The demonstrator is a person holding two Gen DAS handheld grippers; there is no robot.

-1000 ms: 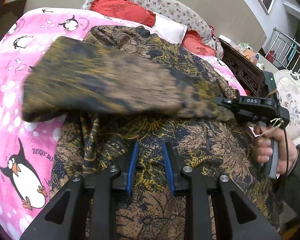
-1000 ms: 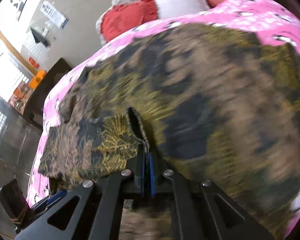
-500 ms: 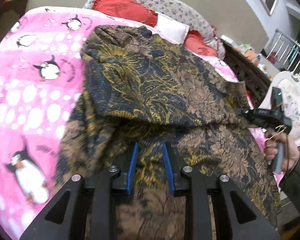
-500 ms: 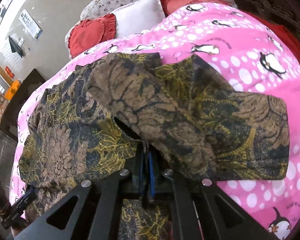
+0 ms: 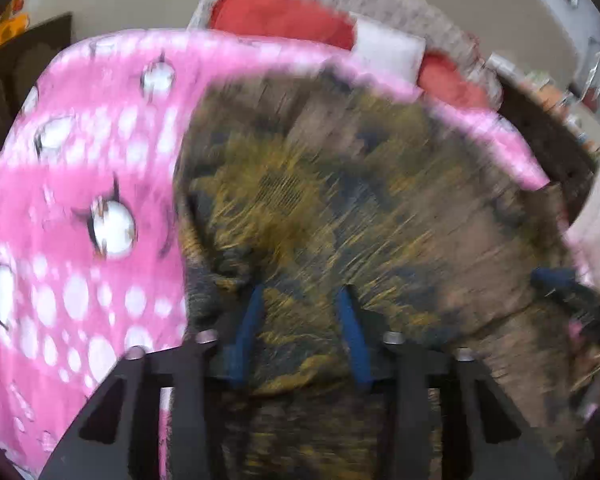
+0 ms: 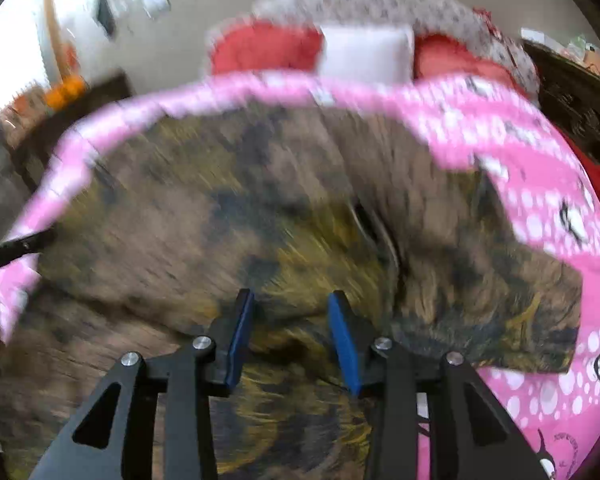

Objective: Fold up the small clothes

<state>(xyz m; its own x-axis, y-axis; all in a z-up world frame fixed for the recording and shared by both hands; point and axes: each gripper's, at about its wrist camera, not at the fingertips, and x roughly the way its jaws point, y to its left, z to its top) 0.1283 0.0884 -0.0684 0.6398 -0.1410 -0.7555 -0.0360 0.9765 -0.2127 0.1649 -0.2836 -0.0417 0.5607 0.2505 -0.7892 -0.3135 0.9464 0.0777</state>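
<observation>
Lying beneath both spread hand-held grippers (image 5: 300,332) (image 6: 290,332), the garment (image 6: 260,220).

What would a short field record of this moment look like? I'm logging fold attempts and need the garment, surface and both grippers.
garment: dark brown, gold and navy patterned garment, spread on the bed with one part folded over
surface: pink penguin blanket
left gripper: jaws apart, over the garment, nothing between them
right gripper: jaws apart, over the garment, nothing held
background: red cushions and a white pillow at the far end of the bed
image quality: both views motion-blurred
</observation>
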